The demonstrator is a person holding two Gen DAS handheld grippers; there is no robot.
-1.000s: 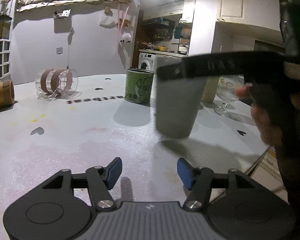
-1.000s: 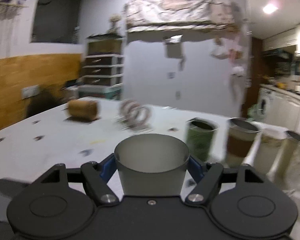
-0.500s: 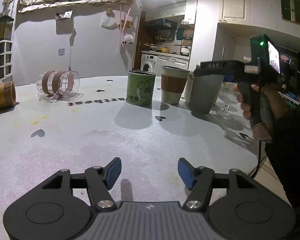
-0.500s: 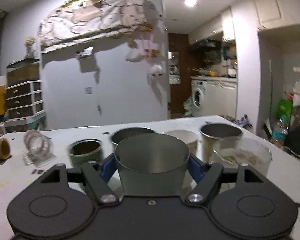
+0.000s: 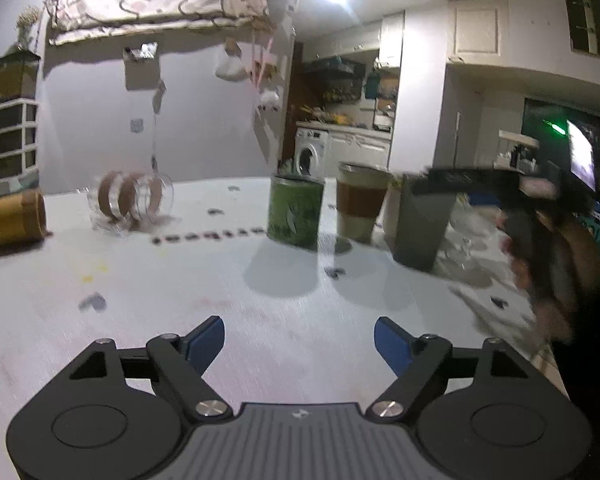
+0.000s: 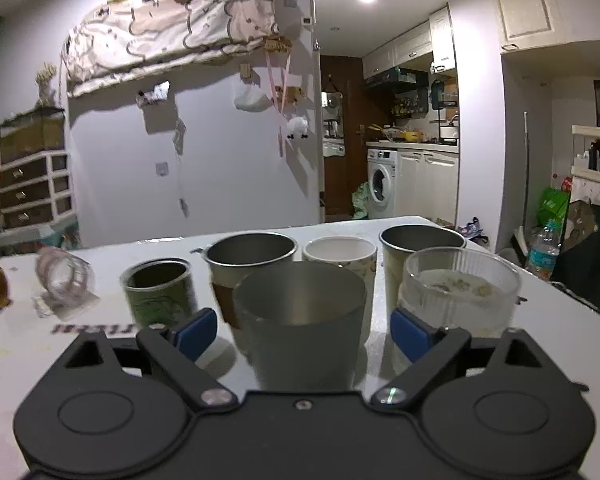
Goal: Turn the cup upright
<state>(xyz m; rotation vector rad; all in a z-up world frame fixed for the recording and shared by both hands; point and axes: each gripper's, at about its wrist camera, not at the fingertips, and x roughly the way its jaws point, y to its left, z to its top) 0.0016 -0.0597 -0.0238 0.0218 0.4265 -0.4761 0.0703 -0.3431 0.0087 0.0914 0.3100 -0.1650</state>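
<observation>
The grey cup (image 6: 300, 320) stands upright, mouth up, on the white worktop (image 6: 12, 344), right between the 2 blue pads (image 6: 194, 330) of the right tool (image 6: 302, 330). The pads are spread wider than the cup and sit apart from its wall on both sides, so the right tool is open and grips nothing. From the left wrist view, which is blurred, the same cup (image 5: 424, 228) shows at the right of the worktop (image 5: 140, 292) with the right tool (image 5: 480, 180) level with its rim; the cup seems to rest on the surface.

The cup is the front one of a cluster: a green tin (image 6: 158, 296) to its left, a brown-banded cup (image 6: 250, 260) and a white cup (image 6: 340, 256) behind it, a ribbed glass (image 6: 458, 296) to its right.

The left tool (image 5: 298, 338) is open too, its pads wide apart over bare worktop, well apart from the cup.
</observation>
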